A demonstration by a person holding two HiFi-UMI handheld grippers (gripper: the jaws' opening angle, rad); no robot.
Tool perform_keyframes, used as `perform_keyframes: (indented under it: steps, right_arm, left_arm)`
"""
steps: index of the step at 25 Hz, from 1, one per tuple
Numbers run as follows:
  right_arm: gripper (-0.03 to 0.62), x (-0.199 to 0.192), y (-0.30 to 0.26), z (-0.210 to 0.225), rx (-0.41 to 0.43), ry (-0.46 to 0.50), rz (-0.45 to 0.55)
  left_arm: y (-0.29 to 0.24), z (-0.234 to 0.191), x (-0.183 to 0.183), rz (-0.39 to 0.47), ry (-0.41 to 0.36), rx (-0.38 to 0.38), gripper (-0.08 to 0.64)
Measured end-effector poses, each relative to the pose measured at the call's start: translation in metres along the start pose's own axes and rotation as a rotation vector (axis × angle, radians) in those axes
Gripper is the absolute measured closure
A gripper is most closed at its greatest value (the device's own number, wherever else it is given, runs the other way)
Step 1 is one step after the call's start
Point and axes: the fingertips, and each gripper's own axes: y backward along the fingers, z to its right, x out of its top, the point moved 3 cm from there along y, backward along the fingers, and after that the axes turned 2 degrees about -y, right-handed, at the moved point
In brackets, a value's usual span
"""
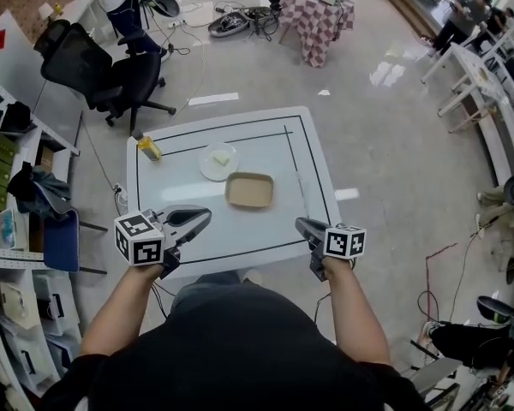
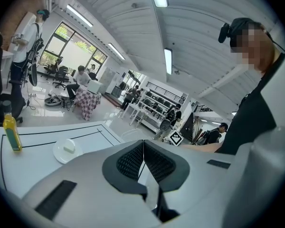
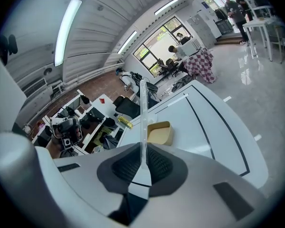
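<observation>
Both tools hang above the near edge of the desk. The left gripper is near the near-left corner, its ribbed pads pressed together with nothing between them. The right gripper, towards the near-right corner, pinches the flat lower end of a clear stick. The stick is thin, straight and see-through (easy to lose against the white top), and it points away along the desk's right side.

As I read it, the work is at a carrying stage: the stick is gripped and lifted, and touches nothing else. Moving it further would call for a steady clamp and a slow wrist, since it is held only at one end and looks likely to pivot or slip.

Past the grippers a shallow tan tray sits mid-desk. Just beyond it is a white plate bearing a pale block. A yellow bottle stands at the far-left corner. Off the desk are an office chair and, farther away, a checked cloth.
</observation>
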Motion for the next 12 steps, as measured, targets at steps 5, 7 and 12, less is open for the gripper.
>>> perform_keyframes:
  steps: [5,7,12]
  right_arm:
    - [0.546,0.008,0.014,-0.012,0.004,0.021,0.027]
    - [0.546,0.011,0.019,-0.018,0.009,0.029,0.035]
    - [0.546,0.021,0.031,-0.031,0.012,0.055,0.054]
  left_arm:
    - [0.0,0.01,0.008,0.005,-0.015,-0.006,0.537]
    - [0.001,0.014,0.011,0.008,-0.021,-0.008,0.537]
    - [0.003,0.025,0.016,0.017,-0.03,-0.008,0.537]
